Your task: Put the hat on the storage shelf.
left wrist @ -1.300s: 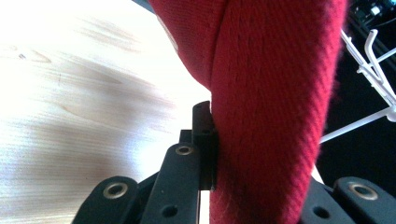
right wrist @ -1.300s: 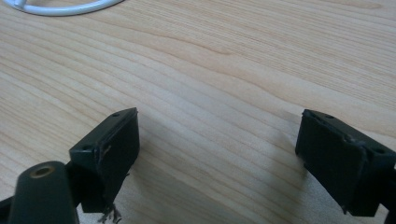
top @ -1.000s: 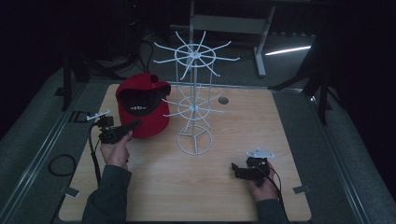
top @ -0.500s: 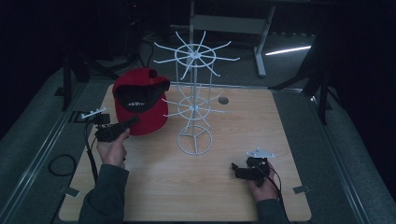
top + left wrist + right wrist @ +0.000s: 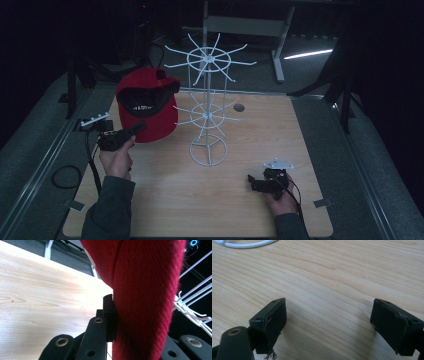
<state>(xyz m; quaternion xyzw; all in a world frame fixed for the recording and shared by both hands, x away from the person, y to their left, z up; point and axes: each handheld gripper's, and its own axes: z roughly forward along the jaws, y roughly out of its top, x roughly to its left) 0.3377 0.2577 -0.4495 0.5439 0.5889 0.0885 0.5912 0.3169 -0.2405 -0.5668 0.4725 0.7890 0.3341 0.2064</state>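
A red cap (image 5: 148, 102) with a black inner band is lifted above the left part of the wooden table (image 5: 250, 145), tilted with its opening toward the camera. My left gripper (image 5: 134, 129) is shut on the cap's brim; in the left gripper view the red cloth (image 5: 145, 300) is pinched against the black jaw. Right beside the cap stands a white wire display rack (image 5: 209, 100) with spoke hooks on two tiers. Low over the table's front right, my right gripper (image 5: 252, 181) is open, with bare wood (image 5: 329, 297) between its fingers.
The rack's round base ring (image 5: 209, 149) rests on mid-table, and its edge (image 5: 244, 244) shows in the right gripper view. A small dark hole (image 5: 238, 107) lies in the table behind the rack. Cables (image 5: 65, 175) trail off the table's left side.
My left gripper has raised the red cap and tipped it back, so its black inside now faces the camera. The right gripper has stayed put.
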